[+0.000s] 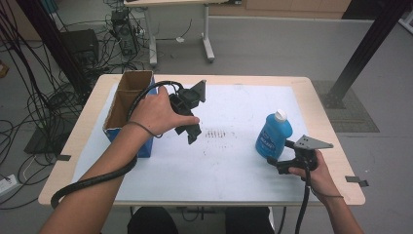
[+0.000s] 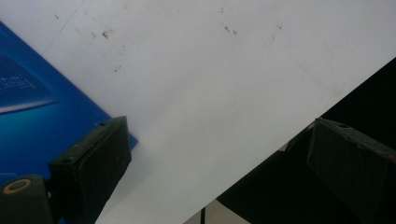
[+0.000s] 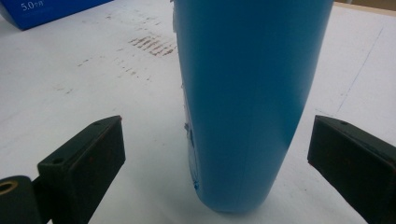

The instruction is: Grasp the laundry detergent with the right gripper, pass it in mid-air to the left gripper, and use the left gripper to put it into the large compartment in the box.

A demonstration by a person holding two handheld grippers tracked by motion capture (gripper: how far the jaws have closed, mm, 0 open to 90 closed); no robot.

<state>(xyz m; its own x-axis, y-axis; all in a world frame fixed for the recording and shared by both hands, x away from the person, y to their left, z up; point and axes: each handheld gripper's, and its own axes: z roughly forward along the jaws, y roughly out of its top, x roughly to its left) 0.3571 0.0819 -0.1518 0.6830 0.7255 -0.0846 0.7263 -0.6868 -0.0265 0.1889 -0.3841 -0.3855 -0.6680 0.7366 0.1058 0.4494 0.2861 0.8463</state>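
Standing upright on the white mat (image 1: 229,165), the blue bottle (image 1: 272,134) with its white cap (image 1: 280,115) sits toward the right side of the table (image 1: 321,105). The right gripper (image 1: 278,165) is low on the mat just in front of it, held by the right hand (image 1: 311,170). In the right gripper view the bottle (image 3: 247,102) rises between the two black jaws, which are spread wide with clear mat showing on both sides of it (neither pad touches the plastic). Nothing is gripped.

The left gripper (image 1: 192,134) is held above the mat near the middle-left, tilted down, with the left hand (image 1: 158,114) wrapped around its body and a cable (image 1: 87,183) trailing along the forearm. In the left gripper view its jaws are also wide apart and empty, pointing at bare mat (image 2: 210,93) with the blue side of the box (image 2: 32,121) at the left.

The box (image 1: 124,105), open at the top with brown cardboard inside, stands at the left edge of the mat, just beside the left hand and well apart from the bottle. Faint brownish marks (image 1: 216,134) stain the mat between the two grippers.
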